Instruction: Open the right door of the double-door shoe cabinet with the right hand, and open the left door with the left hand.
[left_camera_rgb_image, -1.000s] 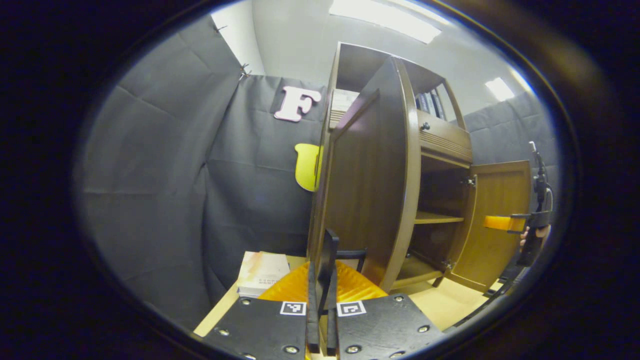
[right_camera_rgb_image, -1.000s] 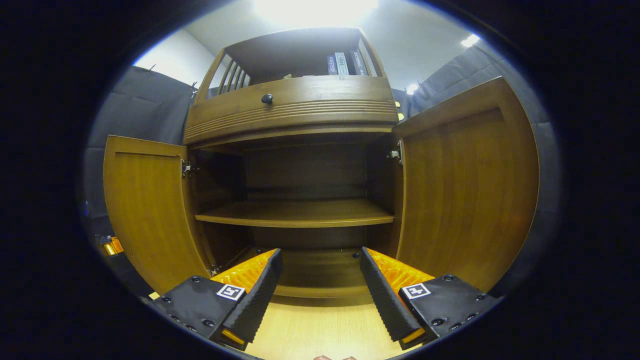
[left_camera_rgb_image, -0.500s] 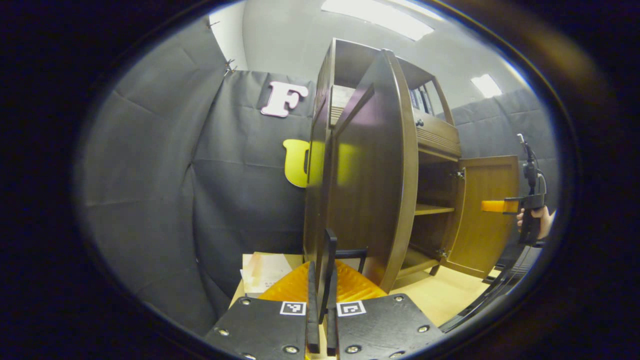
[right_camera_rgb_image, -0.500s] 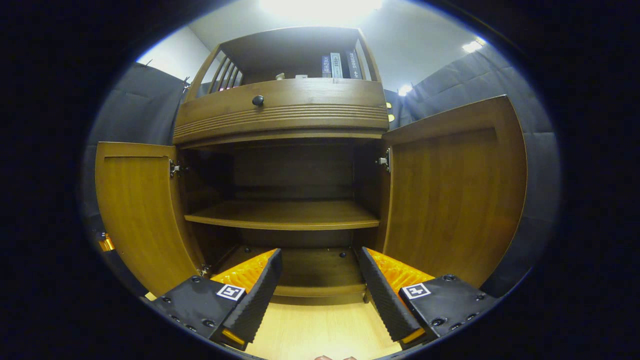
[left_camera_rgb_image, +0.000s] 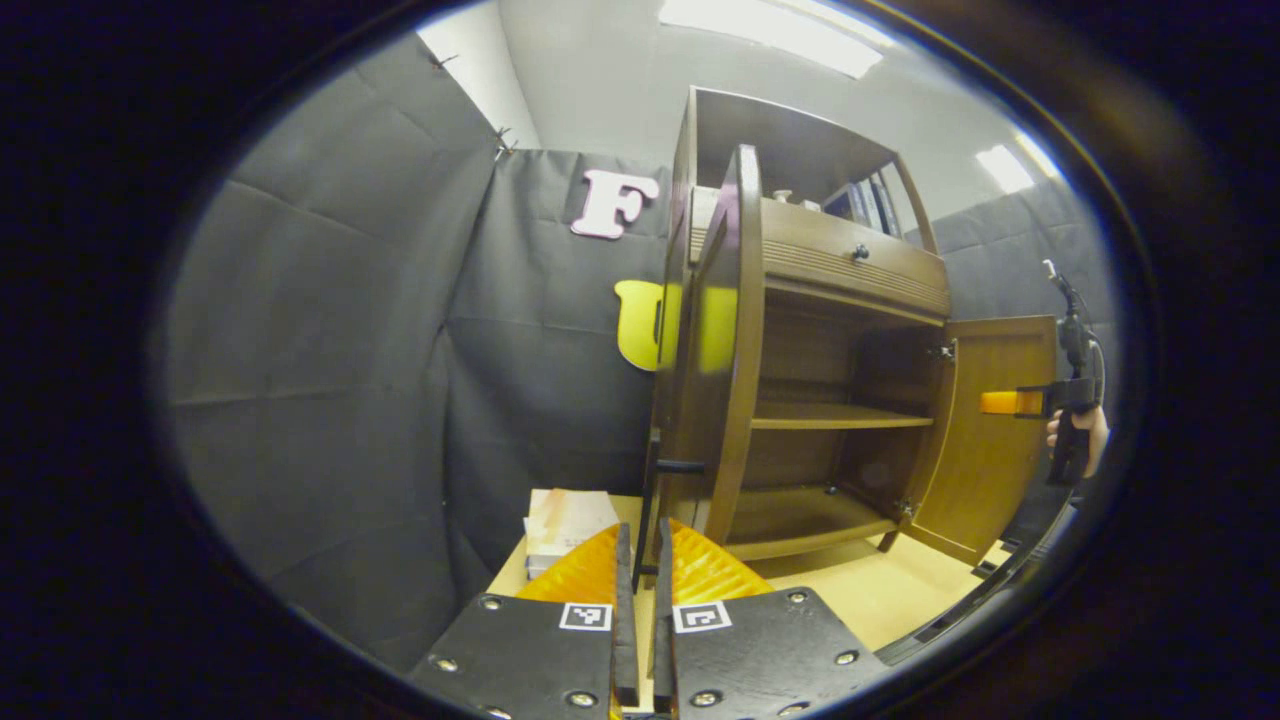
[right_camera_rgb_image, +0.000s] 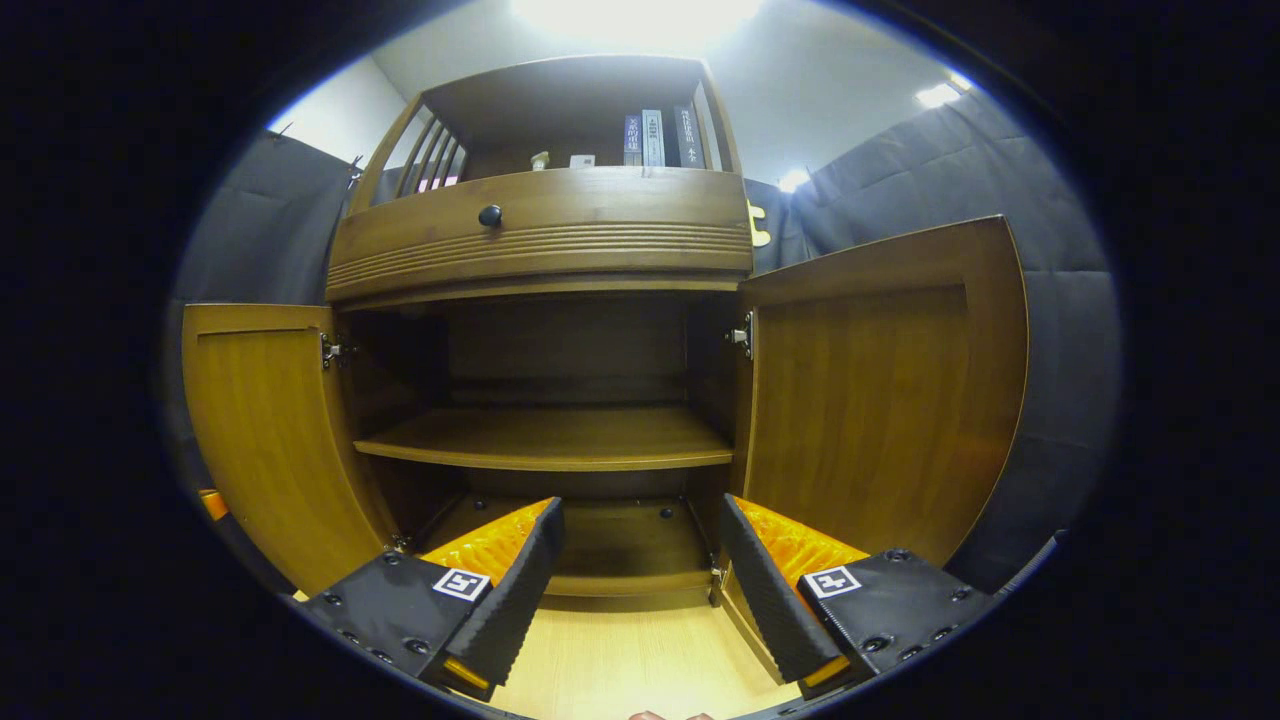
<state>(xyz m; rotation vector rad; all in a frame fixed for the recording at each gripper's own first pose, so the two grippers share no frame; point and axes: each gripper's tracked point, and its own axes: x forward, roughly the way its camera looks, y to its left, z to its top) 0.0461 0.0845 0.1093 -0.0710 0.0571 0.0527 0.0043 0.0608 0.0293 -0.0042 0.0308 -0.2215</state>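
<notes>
Left gripper view: the left claw (left_camera_rgb_image: 640, 575) is clenched on the thin black bar handle (left_camera_rgb_image: 652, 500) of the left door (left_camera_rgb_image: 715, 340) of the brown wooden double-door shoe cabinet (left_camera_rgb_image: 850, 290); both fingers press on the bar. The left door stands swung wide, edge-on to the camera. Beside the cabinet base, a pale flat book (left_camera_rgb_image: 565, 518) lies on the light wooden counter (left_camera_rgb_image: 870, 595), just left of the claw. The right door (left_camera_rgb_image: 990, 440) stands open at the far side. In front of it, well apart from the left claw, a hand (left_camera_rgb_image: 1085, 430) holds the right claw (left_camera_rgb_image: 1000, 402); its finger spacing cannot be told here.

Right gripper view: the right claw (right_camera_rgb_image: 640, 560) is released, its fingers (right_camera_rgb_image: 520, 580) spread wide and touching nothing. It faces the cabinet interior, where one middle shelf (right_camera_rgb_image: 545, 445) is bare. Both doors stand open to either side. Above are a drawer with a round black knob (right_camera_rgb_image: 490, 215) and upright books (right_camera_rgb_image: 655, 138) on the top shelf.
</notes>
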